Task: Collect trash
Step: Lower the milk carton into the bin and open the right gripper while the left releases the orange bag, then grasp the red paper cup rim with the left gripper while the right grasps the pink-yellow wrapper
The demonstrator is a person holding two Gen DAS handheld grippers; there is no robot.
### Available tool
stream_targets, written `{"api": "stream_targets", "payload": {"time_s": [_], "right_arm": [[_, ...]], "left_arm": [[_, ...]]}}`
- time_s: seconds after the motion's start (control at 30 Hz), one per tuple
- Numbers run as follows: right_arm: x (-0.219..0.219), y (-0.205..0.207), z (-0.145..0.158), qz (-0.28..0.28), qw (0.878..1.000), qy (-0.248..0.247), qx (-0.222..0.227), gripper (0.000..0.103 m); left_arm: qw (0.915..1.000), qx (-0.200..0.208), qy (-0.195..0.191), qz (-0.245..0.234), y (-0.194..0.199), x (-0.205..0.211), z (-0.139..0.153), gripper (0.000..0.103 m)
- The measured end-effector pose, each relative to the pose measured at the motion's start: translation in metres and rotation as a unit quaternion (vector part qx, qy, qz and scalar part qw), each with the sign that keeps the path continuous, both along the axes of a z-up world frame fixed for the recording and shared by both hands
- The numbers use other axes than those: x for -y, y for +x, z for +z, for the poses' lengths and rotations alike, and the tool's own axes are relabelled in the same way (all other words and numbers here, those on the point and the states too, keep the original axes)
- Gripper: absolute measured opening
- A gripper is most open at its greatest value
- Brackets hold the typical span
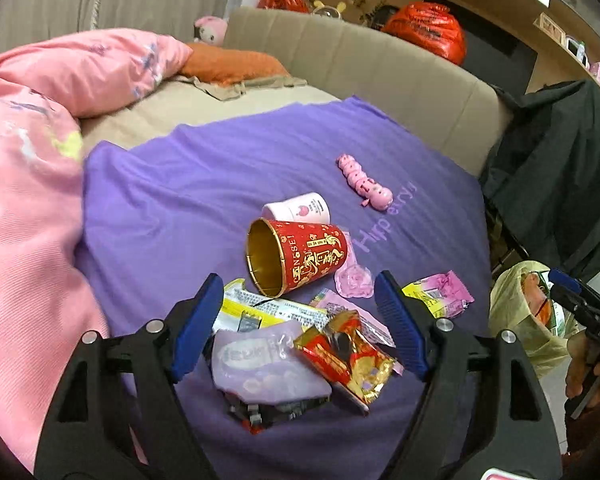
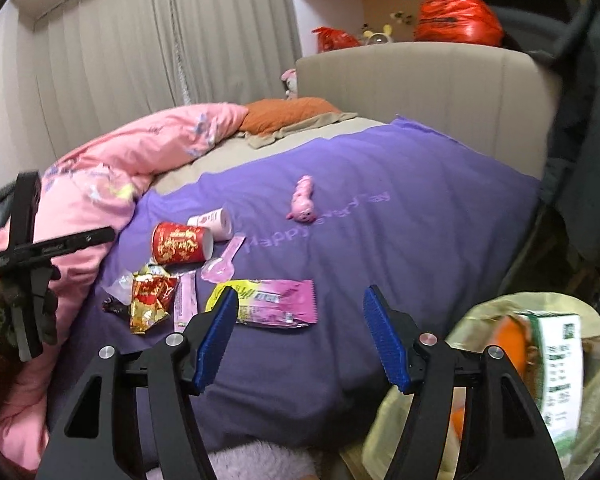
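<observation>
Left gripper (image 1: 298, 312) had its jaws spread wide, nothing clamped, blue pads (image 1: 194, 322) hanging over the trash pile on the purple blanket (image 1: 220, 168). Between the pads: a red-gold foil wrapper (image 1: 346, 356), a pale purple pouch (image 1: 260, 364) at its 9 o'clock, a dark wrapper (image 1: 268, 410) poking out under the pouch at 6. A yellow-white wrapper (image 1: 256, 308) lay at the pile's 11 o'clock, a pink sachet (image 1: 352, 312) at 1. Red paper cup (image 1: 296, 256) lay on its side at 12 o'clock from the pile, gold mouth facing 8, with a white cup (image 1: 296, 210) just behind it at 12 and a clear pink spoon (image 1: 354, 280) touching its base side at 4. Pink-yellow wrapper (image 1: 440, 294) sat just outside the right-hand pad at 3 o'clock. Pink toy (image 1: 366, 182) was well apart at 1 o'clock from the cups. Right gripper (image 2: 300, 334) was also released and empty over bare blanket, with the pink-yellow wrapper right behind its left-hand pad (image 2: 216, 340). Yellowish trash bag (image 2: 480, 380) hung off the bed edge at 4 o'clock in the right wrist view, a white-green carton (image 2: 560, 372) and something orange inside. Pink duvet (image 1: 40, 184) was bunched at 9 o'clock
</observation>
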State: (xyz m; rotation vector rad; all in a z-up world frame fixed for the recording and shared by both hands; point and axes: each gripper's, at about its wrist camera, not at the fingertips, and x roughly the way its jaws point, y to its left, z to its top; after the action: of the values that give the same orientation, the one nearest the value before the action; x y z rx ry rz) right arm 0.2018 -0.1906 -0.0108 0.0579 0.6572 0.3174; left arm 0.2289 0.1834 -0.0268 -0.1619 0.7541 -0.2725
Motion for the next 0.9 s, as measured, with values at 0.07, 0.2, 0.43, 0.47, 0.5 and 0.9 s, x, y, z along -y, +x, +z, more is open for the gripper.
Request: {"api": "stream_targets", "payload": {"time_s": [0.07,0.2,0.43,0.47,0.5,0.9], "right_arm": [[-0.014,0.007,-0.008,0.003,1.0,-0.019,-0.01,0.061],[-0.028,0.013,-0.02,0.025,0.999,-0.021,-0.015,0.061],[-0.04,0.027,-0.04,0.06,0.997,-0.038,-0.009,0.061],[-0.04,0.03,-0.044,0.064,0.997,-0.041,-0.012,0.061],[-0.04,0.034,-0.048,0.067,0.997,-0.043,-0.016,0.061],[-0.01,0.097,-0.104,0.012,0.99,0.071,-0.12,0.061]], "left_arm": [[0.9995,-0.012,-0.004,-0.028,0.016,0.007,-0.006,0.074],[0.9994,-0.011,0.008,-0.031,0.043,0.014,-0.014,0.074],[0.9962,-0.043,-0.009,-0.076,0.102,0.003,-0.03,0.074],[0.9954,-0.053,-0.002,-0.08,0.11,0.003,-0.036,0.074],[0.9945,-0.061,0.004,-0.085,0.116,0.003,-0.042,0.074],[0.9898,-0.085,-0.049,-0.103,0.072,0.017,-0.048,0.05]]}}
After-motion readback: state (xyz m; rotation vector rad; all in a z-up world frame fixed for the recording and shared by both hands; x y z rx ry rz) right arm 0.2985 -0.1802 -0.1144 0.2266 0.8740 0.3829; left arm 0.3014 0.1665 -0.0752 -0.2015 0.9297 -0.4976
